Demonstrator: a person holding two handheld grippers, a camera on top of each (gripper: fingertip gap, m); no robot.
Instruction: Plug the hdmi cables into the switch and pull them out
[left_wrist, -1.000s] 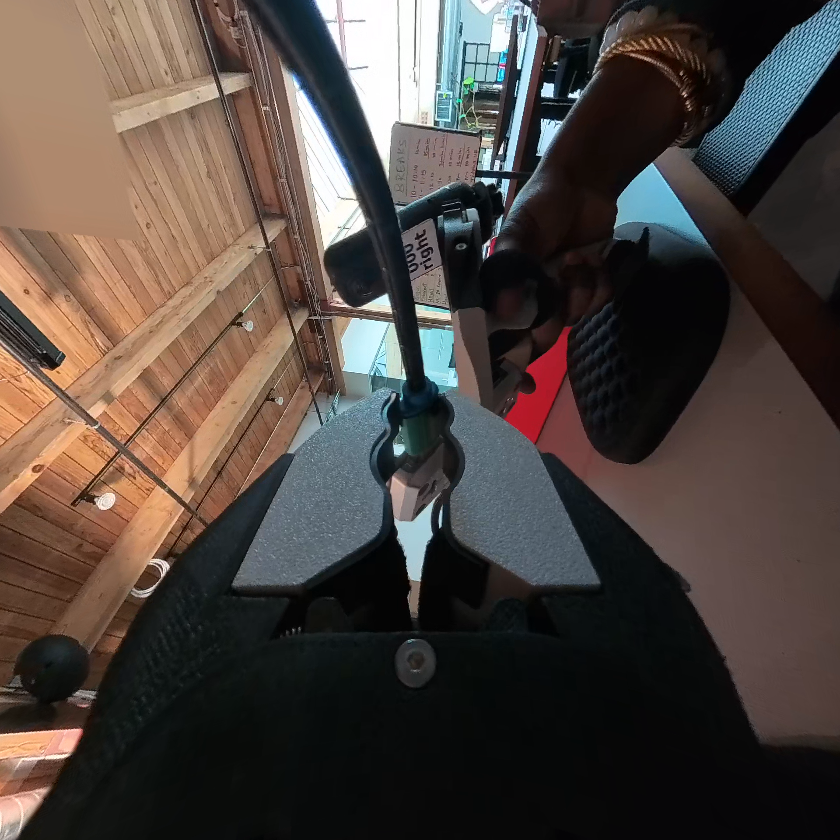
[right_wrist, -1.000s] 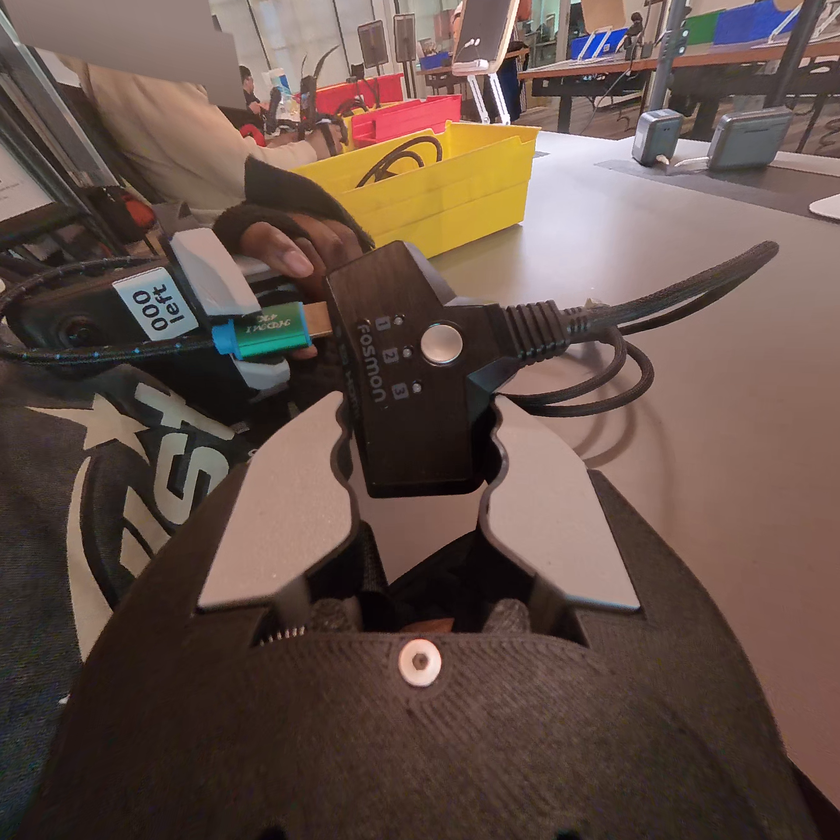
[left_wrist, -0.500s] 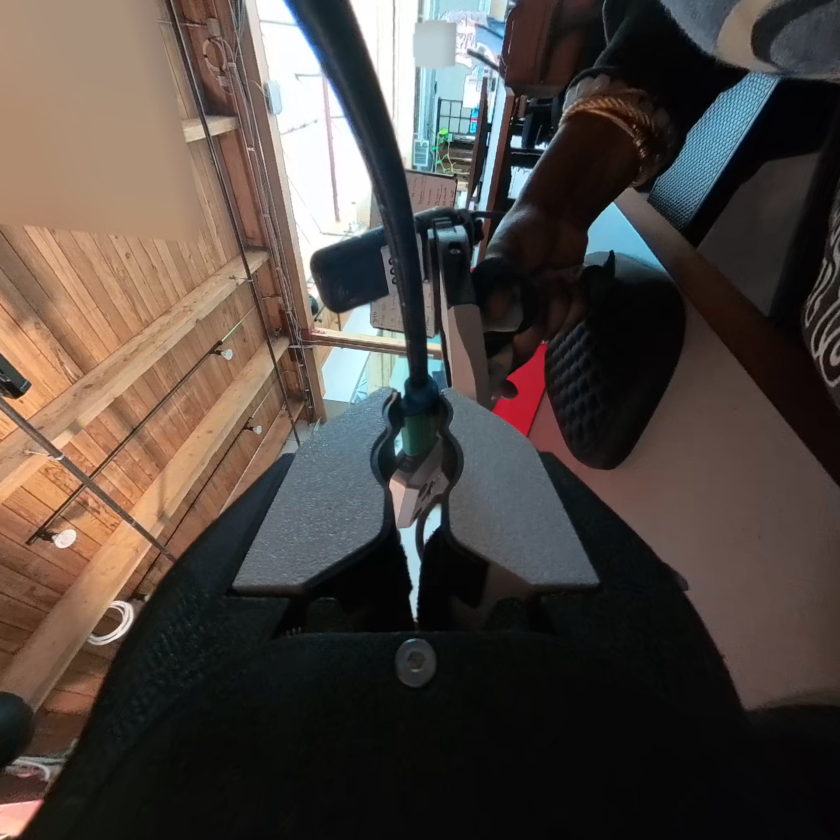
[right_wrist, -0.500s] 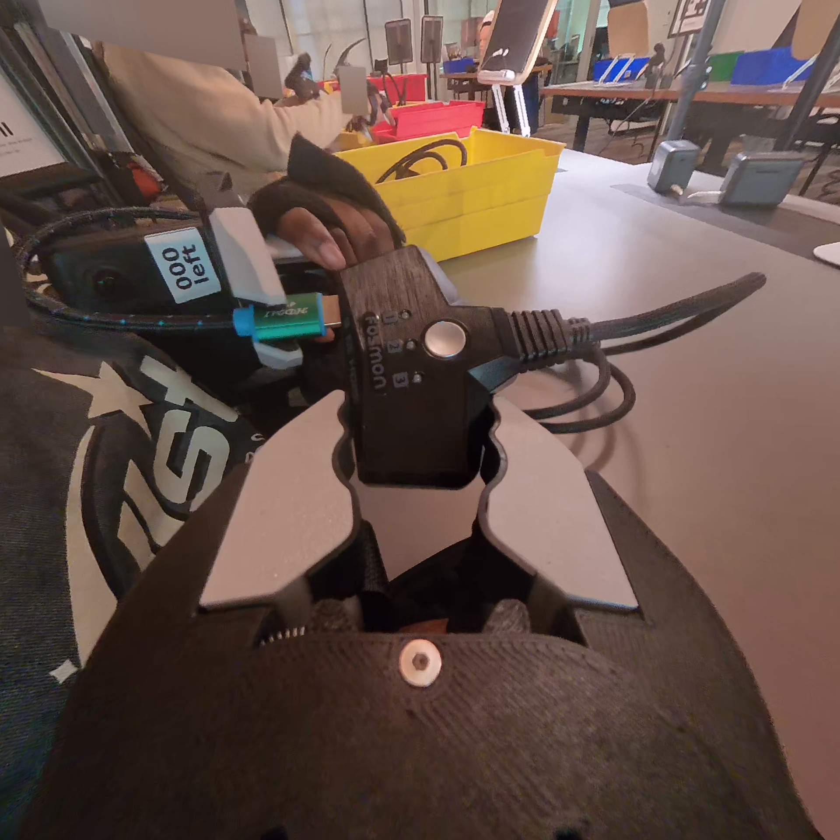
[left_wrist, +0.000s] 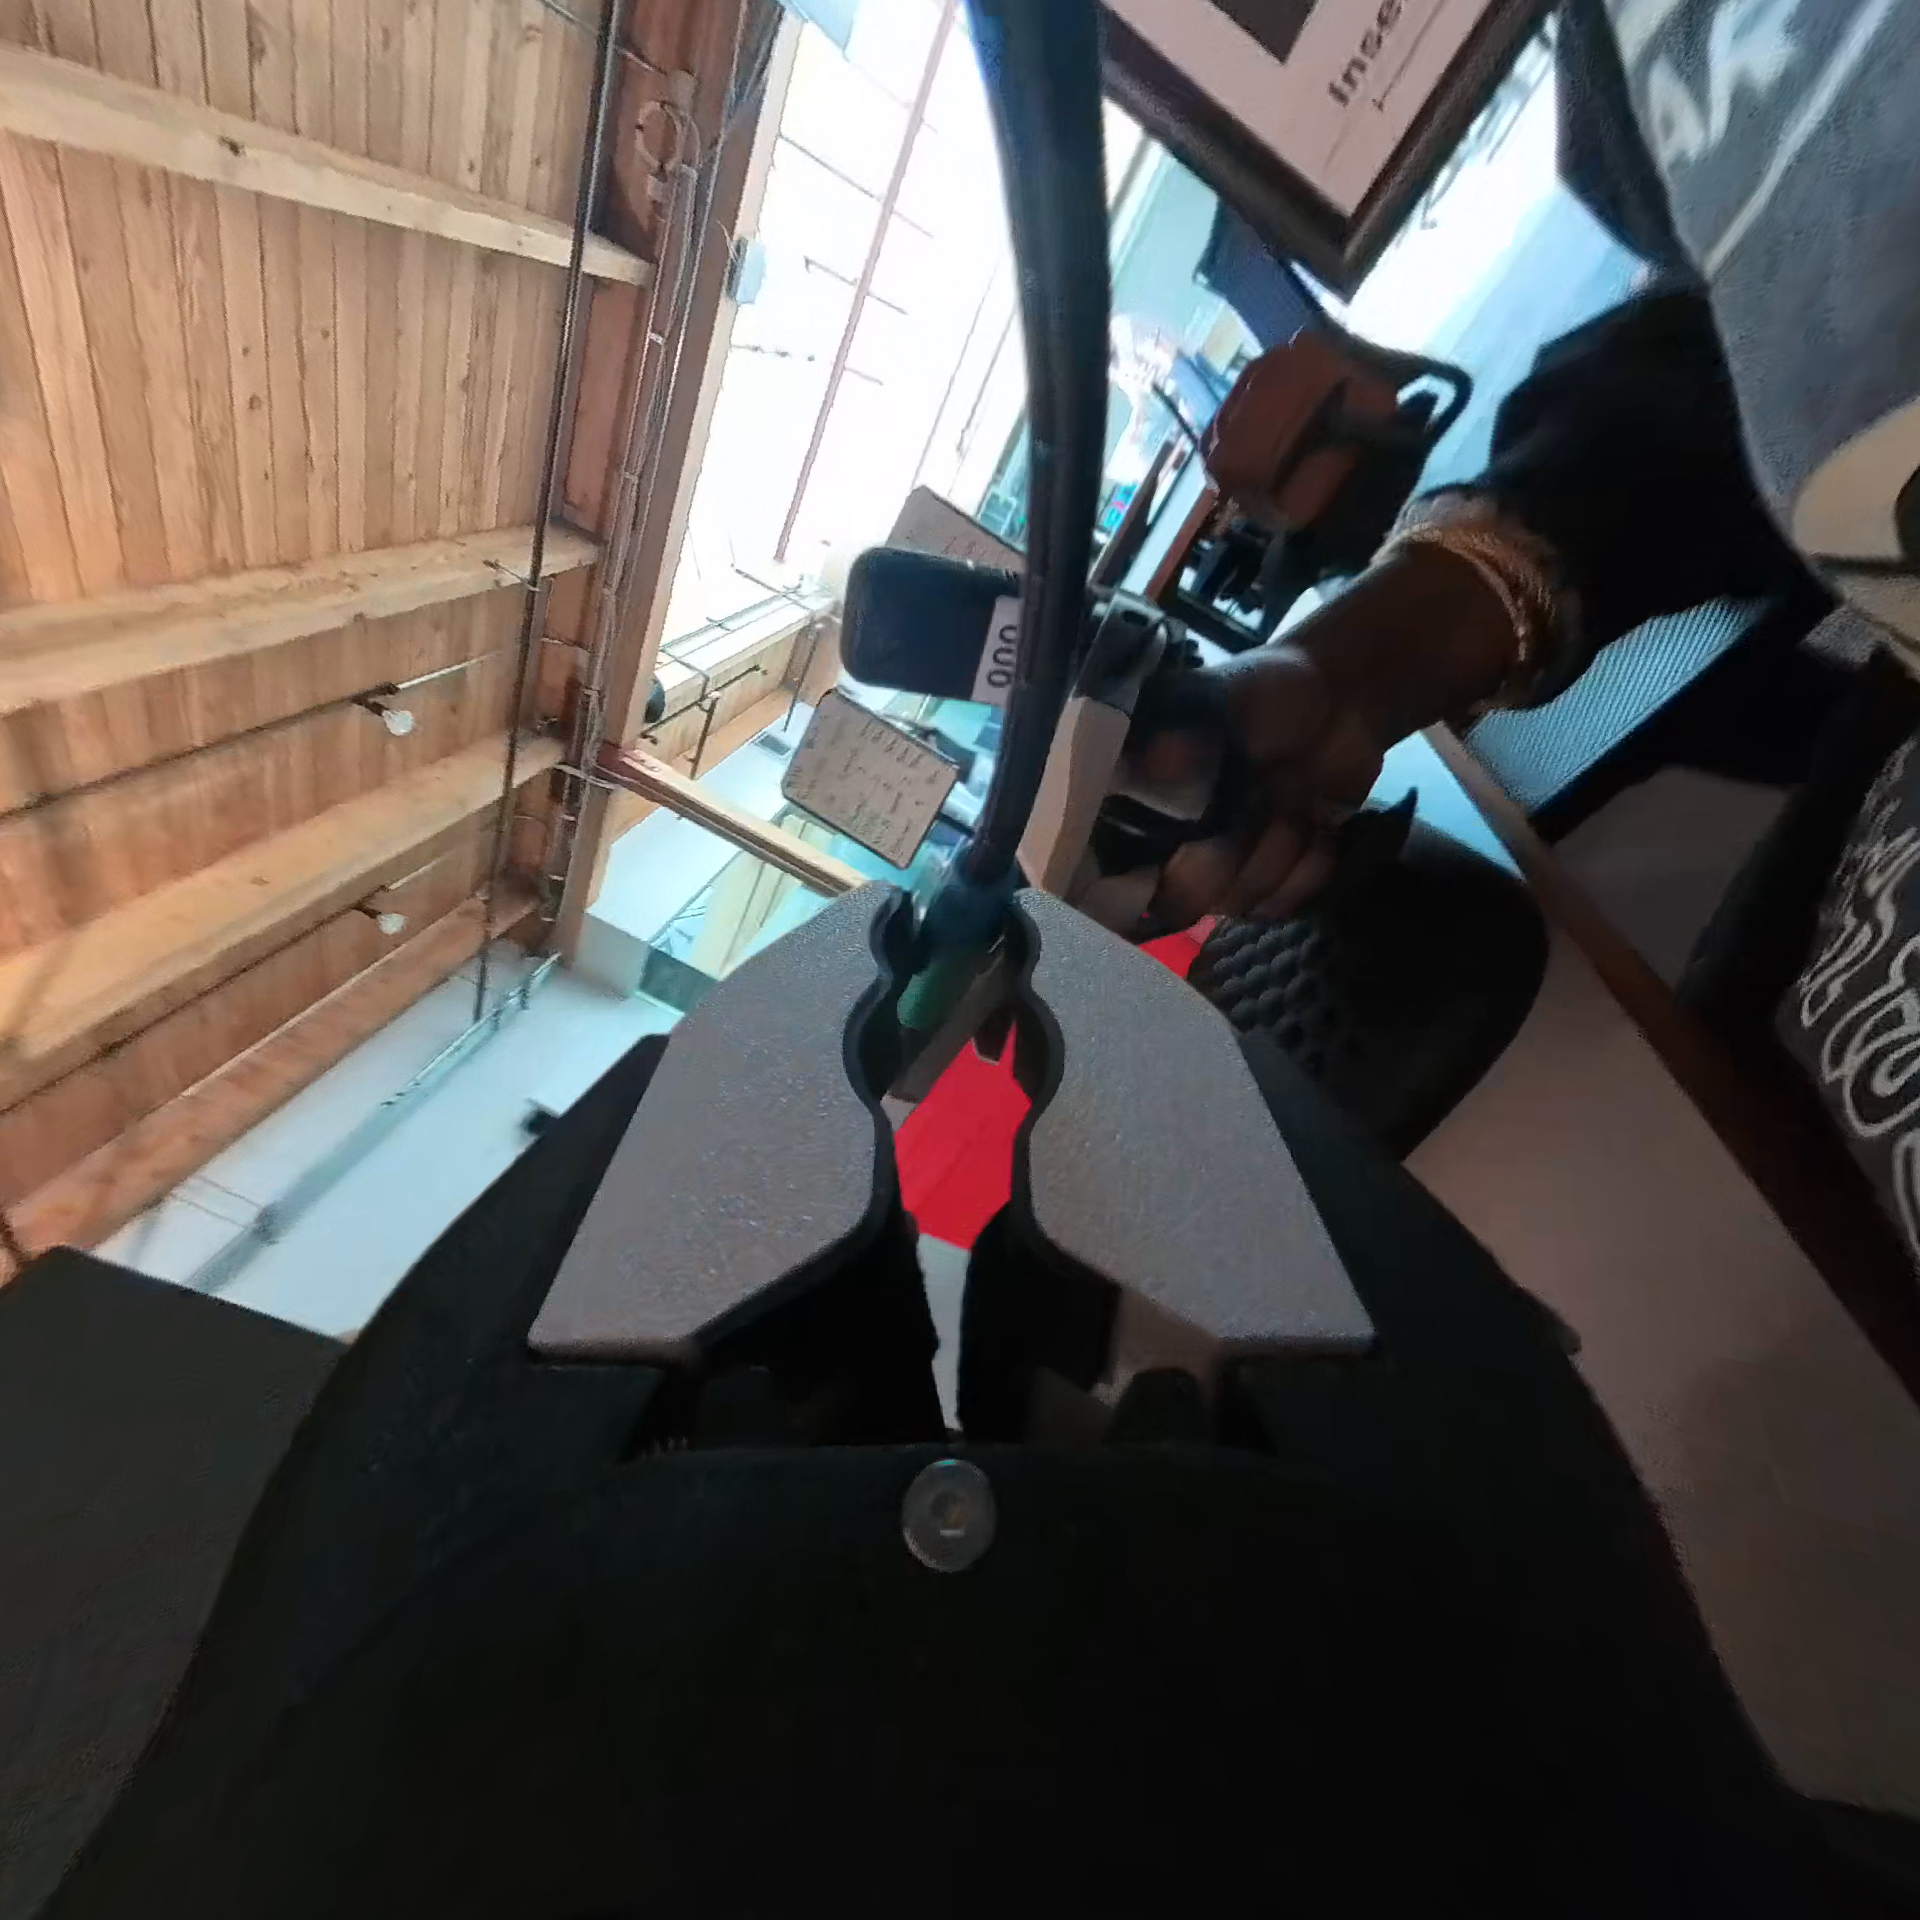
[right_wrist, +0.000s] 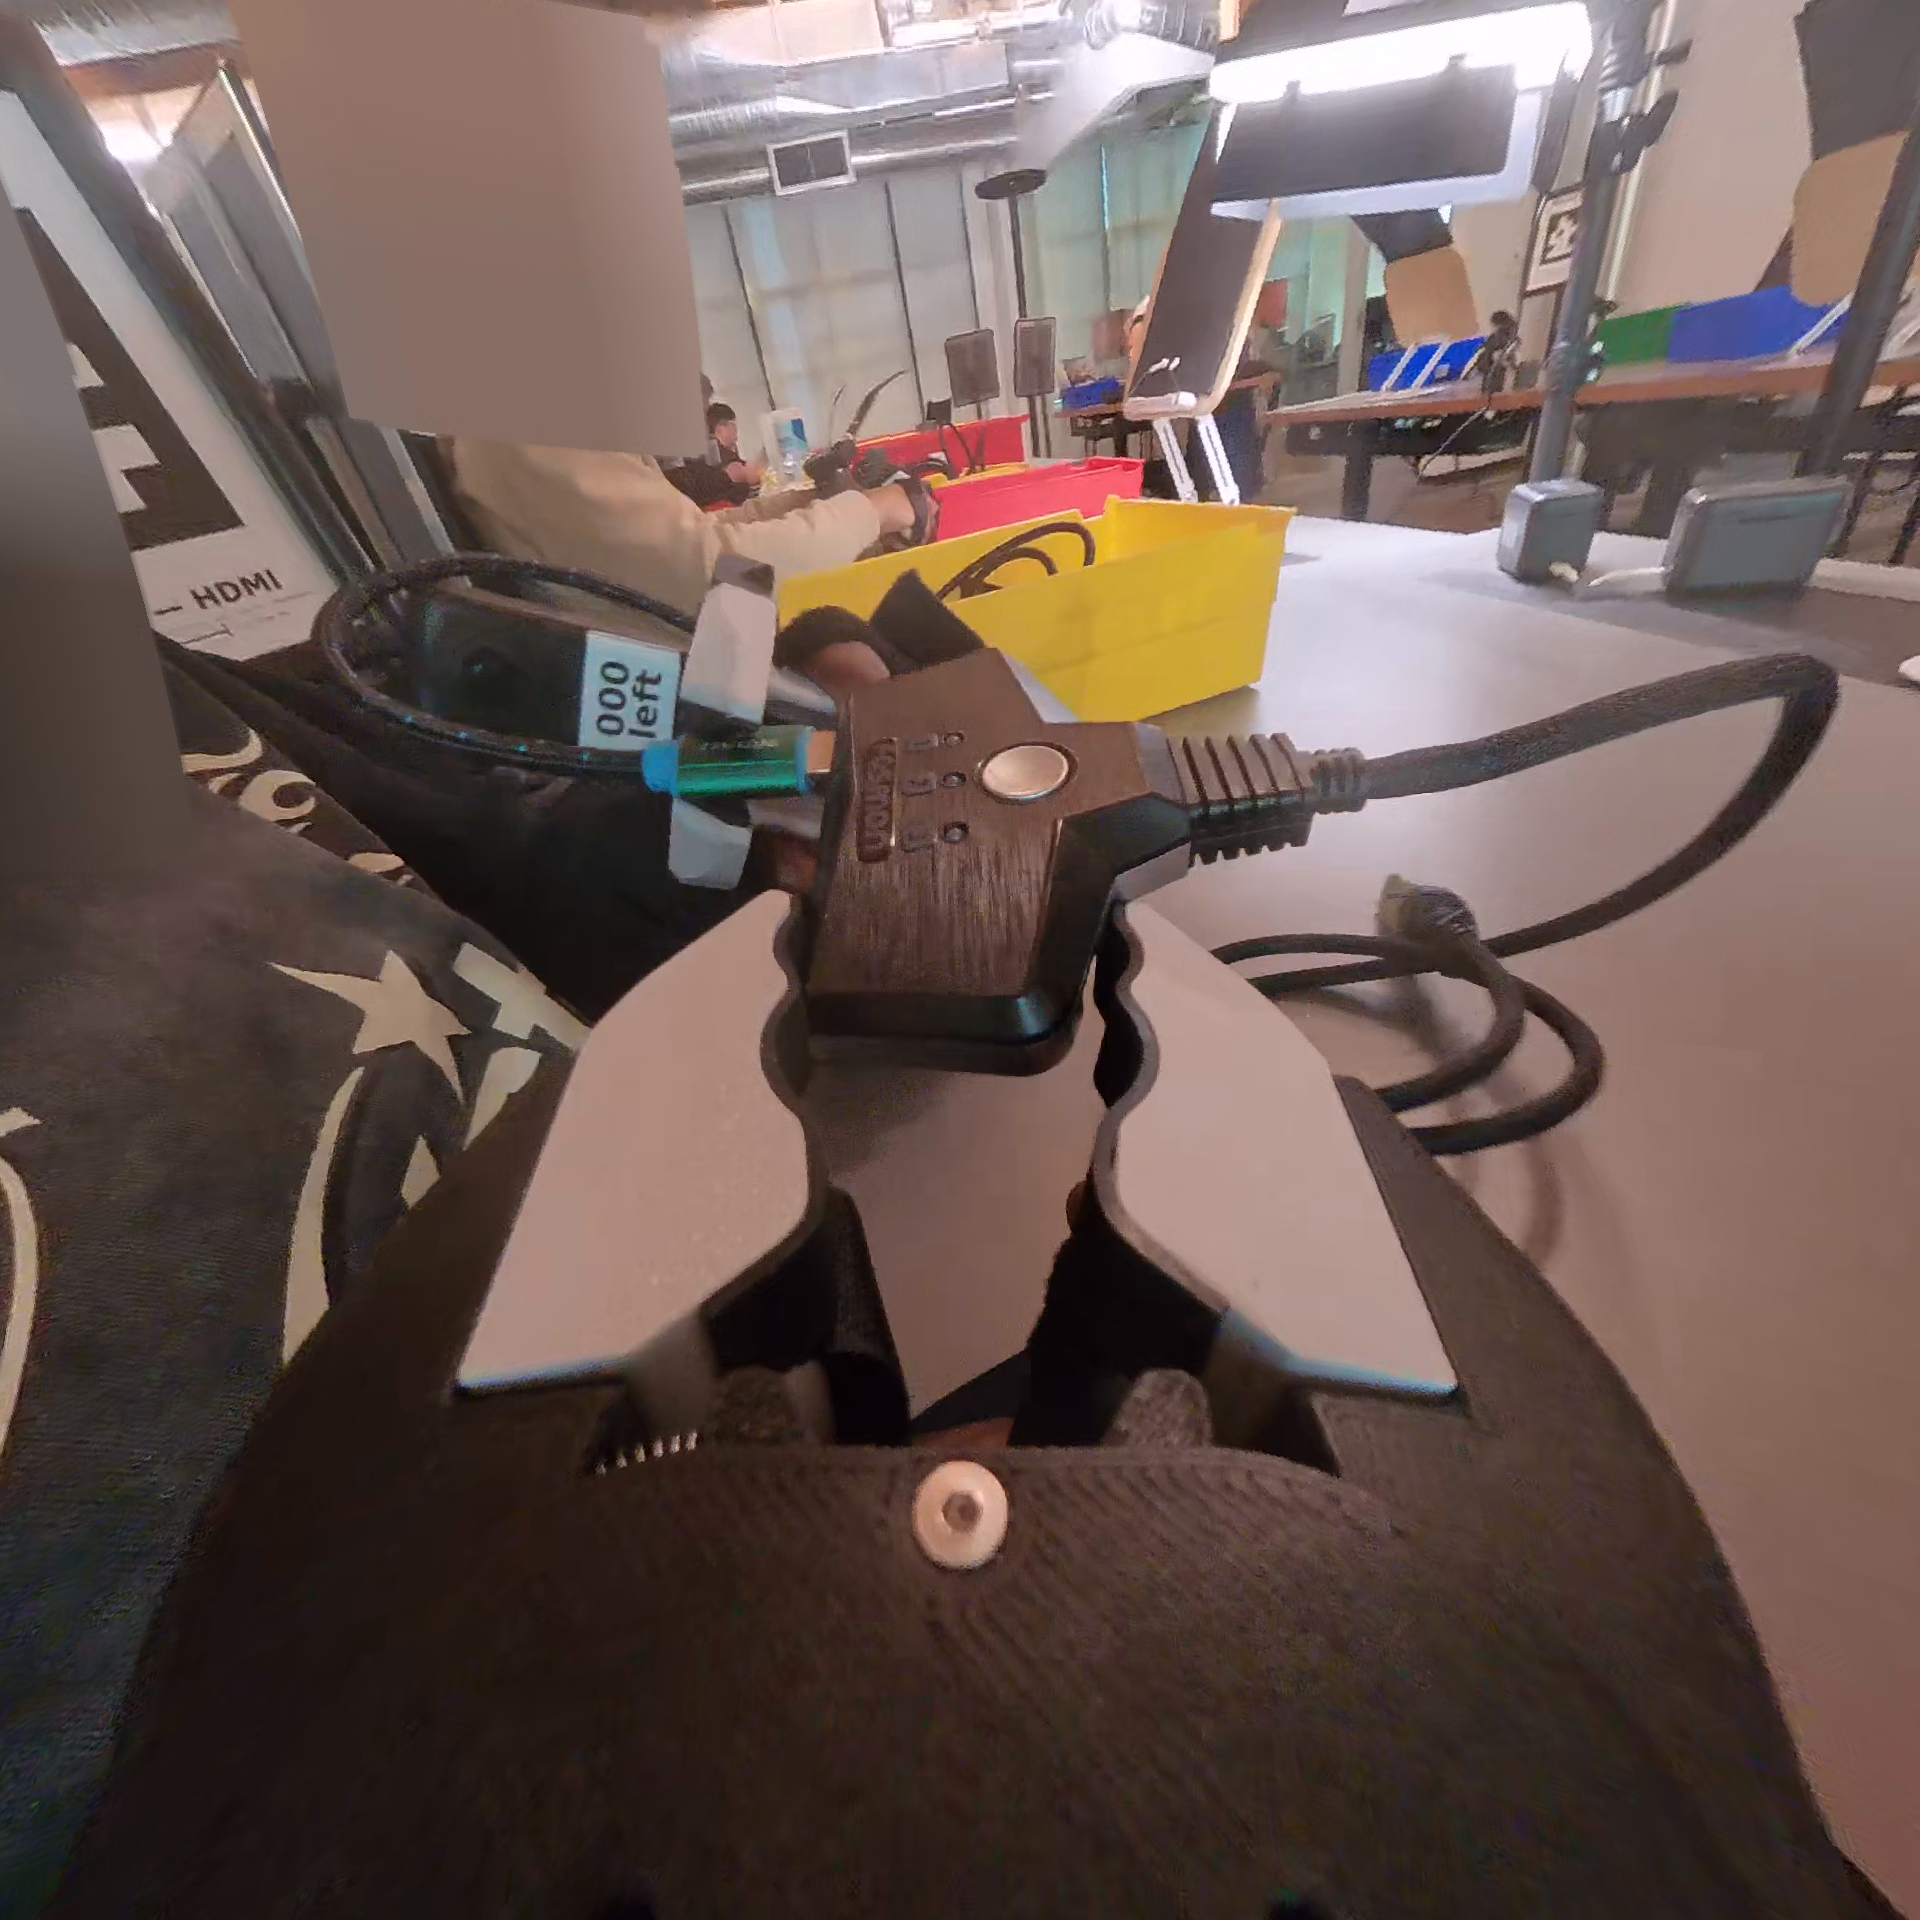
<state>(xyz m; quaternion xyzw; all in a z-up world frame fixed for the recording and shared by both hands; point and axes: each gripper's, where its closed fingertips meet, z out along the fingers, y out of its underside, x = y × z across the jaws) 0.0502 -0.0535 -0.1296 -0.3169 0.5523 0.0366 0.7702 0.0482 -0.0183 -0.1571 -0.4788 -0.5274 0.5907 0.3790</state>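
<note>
Jaws: left gripper (left_wrist: 956, 971) clenched on green plug (right_wrist: 743, 774), right gripper (right_wrist: 951, 1023) grasping switch (right_wrist: 956, 873) | plug at switch's 9 o'clock, axis level, tip at port | depth unclear

Left hand-held gripper (left_wrist: 956, 997): two grey, grainy finger plates with scalloped inner edges on a black textured body; one silver screw sits centrally. Right hand-held gripper (right_wrist: 951, 997): the same build, with a small spring visible by the left plate. The person's wrist carries gold bangles (left_wrist: 1496, 582) below a dark sleeve (left_wrist: 1621, 416); the other hand wears a black fingerless glove (right_wrist: 894, 634).
</note>
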